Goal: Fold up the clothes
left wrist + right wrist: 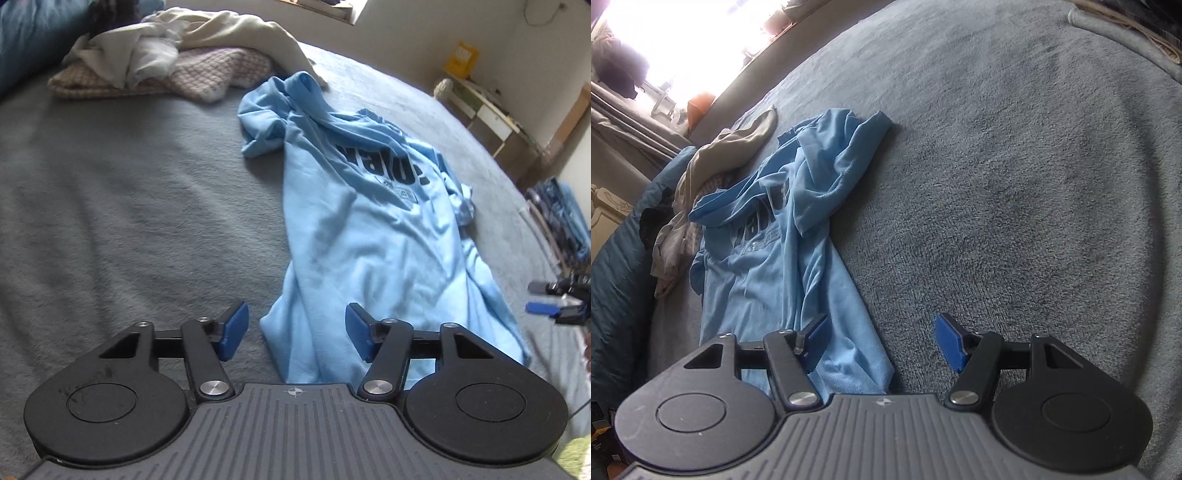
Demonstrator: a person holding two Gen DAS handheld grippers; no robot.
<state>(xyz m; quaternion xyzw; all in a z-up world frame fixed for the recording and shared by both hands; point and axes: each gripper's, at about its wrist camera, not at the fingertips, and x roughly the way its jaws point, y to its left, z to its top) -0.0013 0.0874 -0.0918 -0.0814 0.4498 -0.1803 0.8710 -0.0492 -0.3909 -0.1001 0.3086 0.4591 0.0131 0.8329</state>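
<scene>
Left wrist view: the left gripper [295, 332] hovers with jaws spread, empty, over the hem of a light blue T-shirt [369, 229] lying crumpled on the grey bed [129, 203].

Right wrist view: the right gripper [882, 343] likewise gapes, holding nothing, at the T-shirt's [775, 266] near corner.

Bare grey blanket [129, 206] flanks the blue T-shirt [373, 229]; a clothes pile [159, 62] crowds its collar end.
</scene>
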